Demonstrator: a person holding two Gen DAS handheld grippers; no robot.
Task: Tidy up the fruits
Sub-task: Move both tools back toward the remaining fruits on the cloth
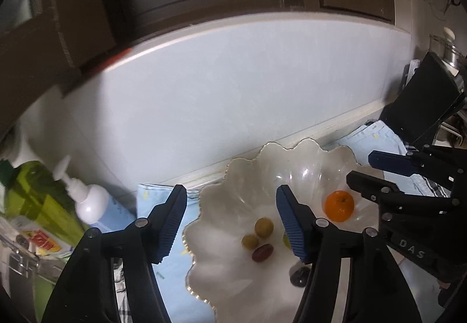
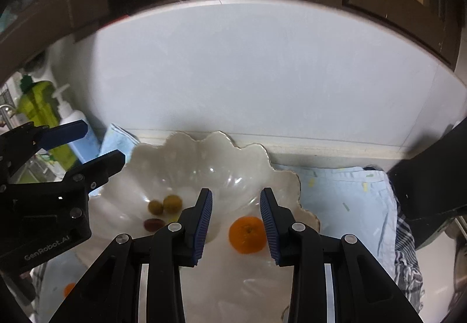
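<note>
A white scalloped bowl (image 1: 221,188) (image 2: 140,159) stands on a light blue cloth by the wall. In it lie an orange tangerine (image 1: 339,205) (image 2: 247,234), two small green-yellow fruits (image 1: 264,227) (image 2: 172,203) and a dark red one (image 1: 262,252) (image 2: 153,224). A dark fruit (image 1: 299,276) lies partly hidden behind my left finger. My left gripper (image 1: 230,223) is open and empty above the bowl. My right gripper (image 2: 235,223) is open above the bowl, with the tangerine lying in the bowl below its gap. Each gripper also shows in the other's view (image 1: 376,172) (image 2: 87,144).
A green bottle (image 1: 43,200) (image 2: 41,115) and a white pump bottle (image 1: 87,200) stand at the left. A black object (image 1: 423,101) (image 2: 432,177) and a metal pot (image 1: 451,51) are at the right. Dark cabinets hang above the white wall. An orange thing (image 2: 69,289) lies low at the left.
</note>
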